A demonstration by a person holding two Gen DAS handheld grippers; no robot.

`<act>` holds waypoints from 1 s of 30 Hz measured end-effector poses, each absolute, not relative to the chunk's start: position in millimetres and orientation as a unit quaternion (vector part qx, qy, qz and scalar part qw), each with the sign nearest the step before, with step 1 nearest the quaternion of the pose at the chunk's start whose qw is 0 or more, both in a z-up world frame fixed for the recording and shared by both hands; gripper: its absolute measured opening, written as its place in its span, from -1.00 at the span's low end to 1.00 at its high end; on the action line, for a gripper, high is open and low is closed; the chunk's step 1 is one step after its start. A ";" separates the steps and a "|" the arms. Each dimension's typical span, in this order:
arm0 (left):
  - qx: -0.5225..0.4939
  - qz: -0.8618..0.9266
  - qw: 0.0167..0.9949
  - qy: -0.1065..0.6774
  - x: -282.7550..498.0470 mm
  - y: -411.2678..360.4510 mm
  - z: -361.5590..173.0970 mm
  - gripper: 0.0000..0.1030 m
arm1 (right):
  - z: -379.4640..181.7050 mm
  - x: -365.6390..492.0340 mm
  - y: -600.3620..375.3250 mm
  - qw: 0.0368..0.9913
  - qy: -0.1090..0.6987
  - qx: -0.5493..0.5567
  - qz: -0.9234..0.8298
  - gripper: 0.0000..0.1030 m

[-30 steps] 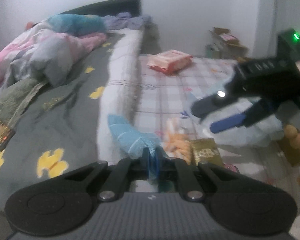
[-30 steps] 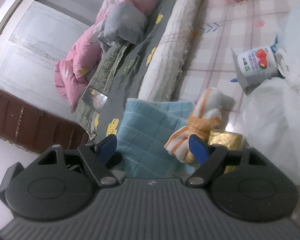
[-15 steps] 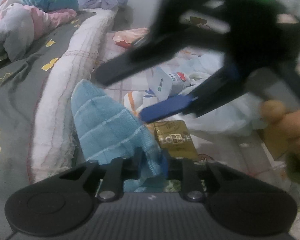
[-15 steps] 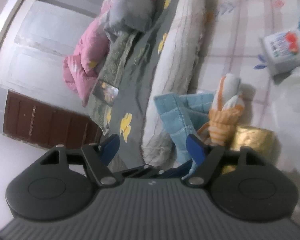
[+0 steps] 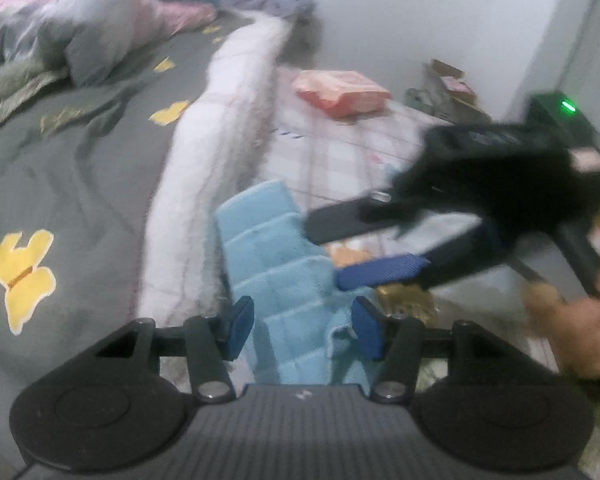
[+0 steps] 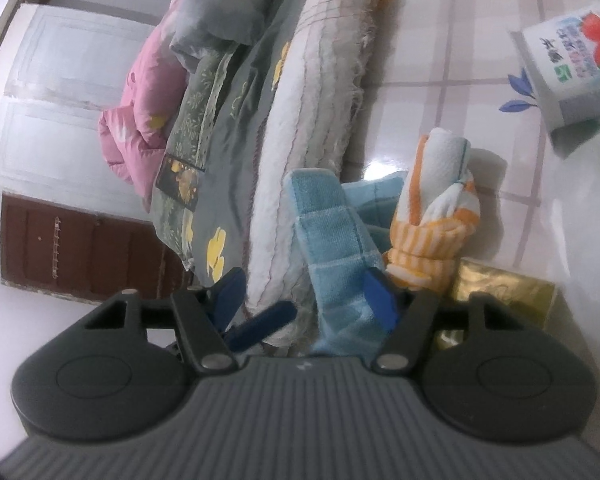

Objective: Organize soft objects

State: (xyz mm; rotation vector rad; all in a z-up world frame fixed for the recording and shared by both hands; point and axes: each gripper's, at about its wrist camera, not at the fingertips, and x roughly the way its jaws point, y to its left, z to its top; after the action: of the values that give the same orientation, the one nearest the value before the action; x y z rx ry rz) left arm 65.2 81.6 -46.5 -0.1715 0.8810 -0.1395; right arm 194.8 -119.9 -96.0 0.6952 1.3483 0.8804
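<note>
Both wrist cams close, angled down at floor beside bed edge. Shared: blue towel at 12 o'clock; left cam has right gripper at 3.

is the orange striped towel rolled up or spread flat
Rolled up: the orange striped towel is a tight upright bundle on the tiled floor, beside the blue towel.

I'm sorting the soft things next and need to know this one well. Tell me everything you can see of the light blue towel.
The light blue towel is terry-like cloth with a stitched grid of squares, folded into a thick strip. It stands propped on the tiled floor against the white fringed bed edge, beside an orange-striped cloth. Its lower part lies between the opening jaws of the left gripper, pads apart from it. The right gripper is closing around its upper part; one pad is at its side.
</note>
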 end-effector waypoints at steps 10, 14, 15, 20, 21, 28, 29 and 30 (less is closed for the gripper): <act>-0.158 -0.052 0.866 0.472 95.4 105.7 -57.2 0.17 | -101.7 200.9 -126.4 0.629 0.595 0.322 0.383 0.21; -0.183 -0.050 0.853 0.486 102.5 111.9 -62.7 0.17 | -103.0 200.9 -128.7 0.626 0.595 0.329 0.383 0.21; -0.184 -0.049 0.852 0.488 104.4 111.4 -64.2 0.17 | -103.5 201.2 -129.0 0.624 0.595 0.331 0.383 0.21; -0.191 -0.047 0.849 0.490 112.1 107.4 -68.4 0.15 | -106.6 201.9 -131.4 0.622 0.593 0.340 0.383 0.21; -0.193 -0.045 0.848 0.491 113.4 106.4 -69.3 0.15 | -106.8 202.1 -131.9 0.622 0.592 0.342 0.382 0.22; -0.205 -0.054 0.849 0.484 117.0 99.0 -70.4 -0.39 | -107.2 201.0 -136.8 0.628 0.586 0.348 0.375 0.23; -0.206 -0.058 0.850 0.481 117.1 97.2 -69.7 -0.53 | -107.0 200.7 -137.8 0.629 0.586 0.349 0.374 0.23; -0.205 -0.059 0.852 0.479 116.8 95.4 -68.5 -0.60 | -106.6 200.2 -138.1 0.630 0.585 0.349 0.373 0.23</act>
State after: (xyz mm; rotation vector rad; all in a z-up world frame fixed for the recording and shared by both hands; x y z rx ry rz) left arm 116.8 95.4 -68.5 -0.4311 1.0078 -0.1253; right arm 200.2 -138.1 -106.6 0.7987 1.3392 0.8544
